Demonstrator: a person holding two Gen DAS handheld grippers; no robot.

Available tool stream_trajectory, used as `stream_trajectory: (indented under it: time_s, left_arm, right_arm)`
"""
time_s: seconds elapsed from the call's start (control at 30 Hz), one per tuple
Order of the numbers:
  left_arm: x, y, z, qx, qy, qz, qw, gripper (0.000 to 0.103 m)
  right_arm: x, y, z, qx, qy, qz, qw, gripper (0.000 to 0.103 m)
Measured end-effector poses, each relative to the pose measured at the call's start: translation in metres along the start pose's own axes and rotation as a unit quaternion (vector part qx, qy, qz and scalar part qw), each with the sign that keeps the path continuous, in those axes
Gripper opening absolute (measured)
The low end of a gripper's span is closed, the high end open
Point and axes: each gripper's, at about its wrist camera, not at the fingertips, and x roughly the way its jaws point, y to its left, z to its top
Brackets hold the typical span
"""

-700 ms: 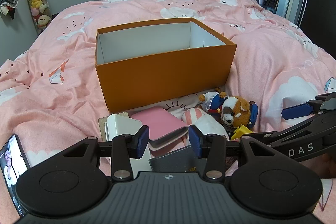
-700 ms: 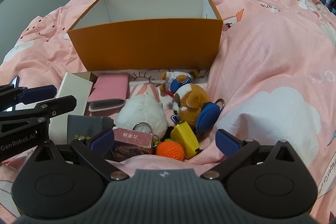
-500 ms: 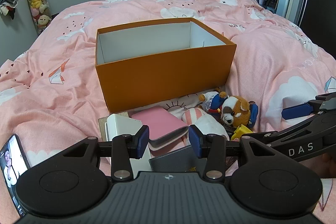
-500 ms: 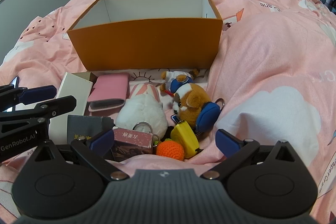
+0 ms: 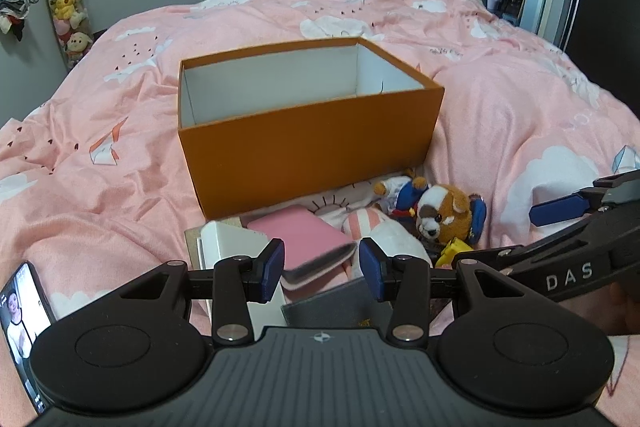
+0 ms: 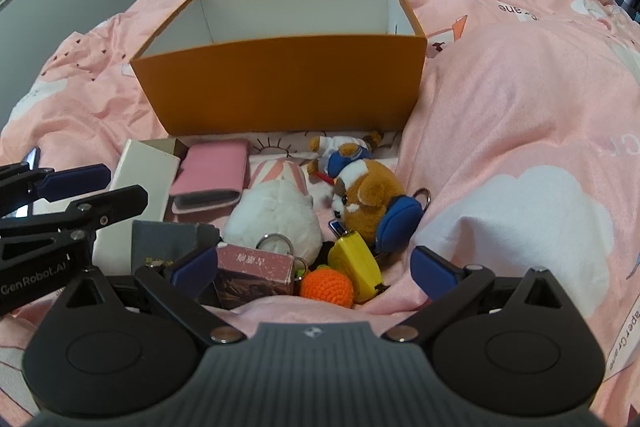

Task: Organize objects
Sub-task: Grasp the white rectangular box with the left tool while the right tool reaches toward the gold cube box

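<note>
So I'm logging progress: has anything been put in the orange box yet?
No, the orange box shows only bare white inner walls, and the toys lie on the bed before it.

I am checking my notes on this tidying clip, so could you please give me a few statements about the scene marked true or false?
1. The orange box stands open on the bed. True.
2. The pink wallet is already inside the box. False: it lies on the bedding in front of it.
3. The right gripper is clamped on the yellow tape measure. False: its jaws stand wide open, holding nothing.
4. The left gripper holds nothing. True.
</note>
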Motion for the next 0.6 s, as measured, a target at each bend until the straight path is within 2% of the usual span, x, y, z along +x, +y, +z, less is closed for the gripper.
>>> stream_trajectory:
  time_s: [0.17, 0.23, 0.3, 0.37, 0.4, 0.43, 0.53, 0.57, 0.6]
  left_arm:
    - [-0.008, 0.025, 0.009, -0.035, -0.009, -0.007, 0.9993, 0.050]
    - [-0.008, 0.036, 0.010, -0.042, -0.004, -0.001, 0.9991, 0.044]
    - [-0.007, 0.045, 0.012, -0.049, 0.000, 0.002, 0.9988, 0.041]
    - [-0.006, 0.055, 0.015, -0.057, 0.010, 0.004, 0.9983, 0.038]
    - [-0.005, 0.060, 0.016, -0.062, 0.016, 0.007, 0.9979, 0.038]
    - [-0.004, 0.063, 0.016, -0.064, 0.022, 0.010, 0.9976, 0.038]
    - [-0.001, 0.072, 0.013, -0.072, 0.046, 0.009, 0.9963, 0.039]
    - [0.002, 0.076, 0.011, -0.080, 0.054, 0.010, 0.9953, 0.039]
    - [0.006, 0.079, 0.008, -0.086, 0.063, 0.011, 0.9943, 0.042]
  right_arm:
    - [-0.009, -0.006, 0.013, -0.015, -0.039, -0.010, 0.999, 0.102]
    - [-0.011, -0.008, 0.017, -0.022, -0.063, -0.009, 0.998, 0.102]
    - [-0.010, -0.012, 0.023, -0.025, -0.069, 0.005, 0.997, 0.101]
    - [-0.005, -0.012, 0.031, -0.032, -0.055, 0.022, 0.998, 0.084]
    - [-0.001, -0.010, 0.035, -0.037, -0.045, 0.036, 0.998, 0.069]
    - [0.004, -0.008, 0.039, -0.038, -0.034, 0.053, 0.997, 0.063]
    - [0.022, 0.004, 0.049, -0.051, 0.007, 0.110, 0.993, 0.059]
    - [0.026, 0.012, 0.051, -0.062, 0.011, 0.119, 0.991, 0.056]
    - [0.031, 0.020, 0.053, -0.078, 0.015, 0.123, 0.989, 0.049]
